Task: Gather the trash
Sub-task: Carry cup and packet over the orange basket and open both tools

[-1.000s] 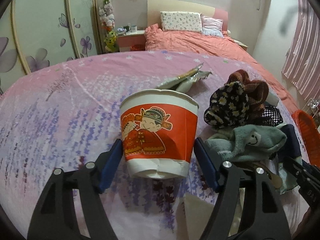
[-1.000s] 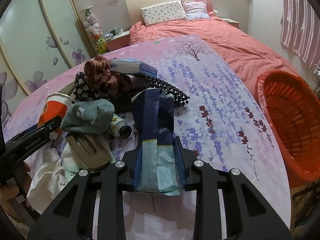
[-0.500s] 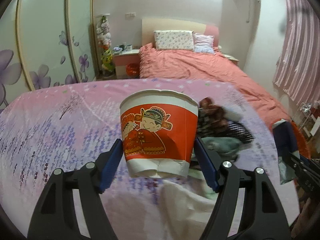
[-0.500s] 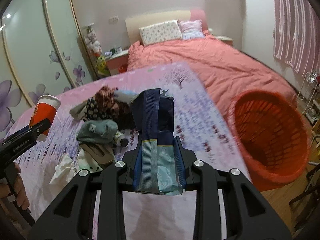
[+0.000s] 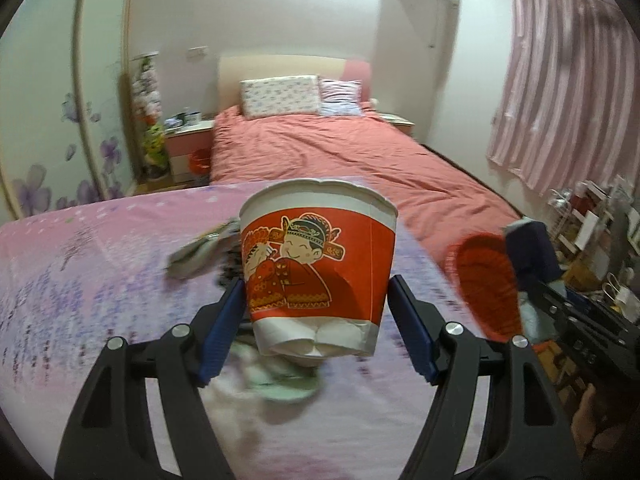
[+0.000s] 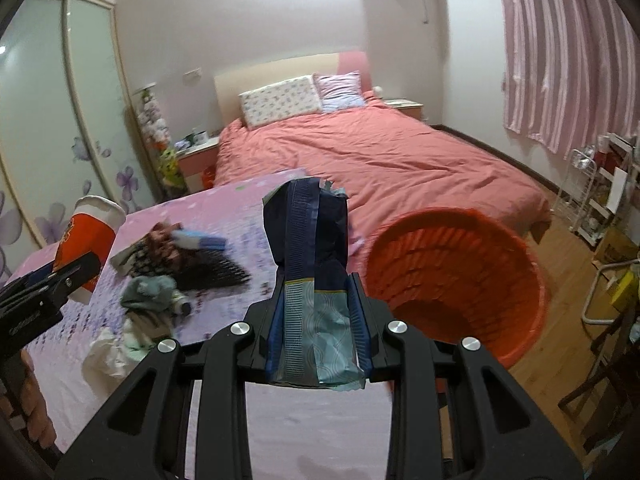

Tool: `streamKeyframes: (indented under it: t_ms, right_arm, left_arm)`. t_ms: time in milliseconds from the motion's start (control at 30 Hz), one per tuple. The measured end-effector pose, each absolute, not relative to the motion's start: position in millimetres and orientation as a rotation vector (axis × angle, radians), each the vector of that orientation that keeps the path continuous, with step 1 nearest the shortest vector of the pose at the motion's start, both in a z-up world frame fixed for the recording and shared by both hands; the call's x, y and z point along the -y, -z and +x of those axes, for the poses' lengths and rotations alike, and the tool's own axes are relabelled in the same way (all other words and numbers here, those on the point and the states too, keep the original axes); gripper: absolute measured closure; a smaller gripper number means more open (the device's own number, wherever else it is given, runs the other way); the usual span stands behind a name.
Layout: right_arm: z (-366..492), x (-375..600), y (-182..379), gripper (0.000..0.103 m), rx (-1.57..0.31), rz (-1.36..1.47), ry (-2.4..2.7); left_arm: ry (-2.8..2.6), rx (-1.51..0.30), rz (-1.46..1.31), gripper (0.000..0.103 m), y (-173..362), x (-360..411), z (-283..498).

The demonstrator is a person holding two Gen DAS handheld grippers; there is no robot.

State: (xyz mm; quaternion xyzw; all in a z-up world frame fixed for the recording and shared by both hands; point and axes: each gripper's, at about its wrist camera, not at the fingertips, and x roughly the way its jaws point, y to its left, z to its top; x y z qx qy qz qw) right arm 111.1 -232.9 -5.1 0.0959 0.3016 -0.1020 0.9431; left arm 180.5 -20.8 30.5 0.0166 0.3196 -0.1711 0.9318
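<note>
My left gripper (image 5: pixel 316 312) is shut on a red and white paper cup (image 5: pixel 318 264) with a cartoon figure, held in the air above the purple flowered table (image 5: pixel 80 280). My right gripper (image 6: pixel 318 316) is shut on a dark blue and teal wrapper (image 6: pixel 308 256), held upright above the table's right edge. The orange mesh basket (image 6: pixel 460 280) stands on the floor just right of the table; it also shows in the left wrist view (image 5: pixel 484 280). The cup and left gripper show in the right wrist view (image 6: pixel 86 236) at far left.
A pile of socks, hair ties, a comb and white paper (image 6: pixel 168 284) lies on the table. A silvery wrapper (image 5: pixel 200 252) lies behind the cup. A pink bed (image 6: pixel 380 160) is beyond. A wire rack (image 6: pixel 592 192) and chair legs stand at right.
Both grippers have risen higher and swung right with their loads. The pile on the table has dropped away below, and the orange basket has come closer to the centre of both views.
</note>
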Motion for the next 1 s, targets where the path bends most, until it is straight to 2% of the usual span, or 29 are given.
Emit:
streamKeyframes:
  t_ms: [400,1000]
  right_arm:
    - [106.6,302.2,17.0,0.073,-0.593,0.262,0.324]
    - [123.6,385.4,45.3,0.071,-0.591,0.421,0.344]
  left_arm:
    - [0.552,-0.673,0.07,0.032,-21.1,132.5,179.8]
    - [0.703,-0.749,0.192,0.031,34.4,266.2,203.6]
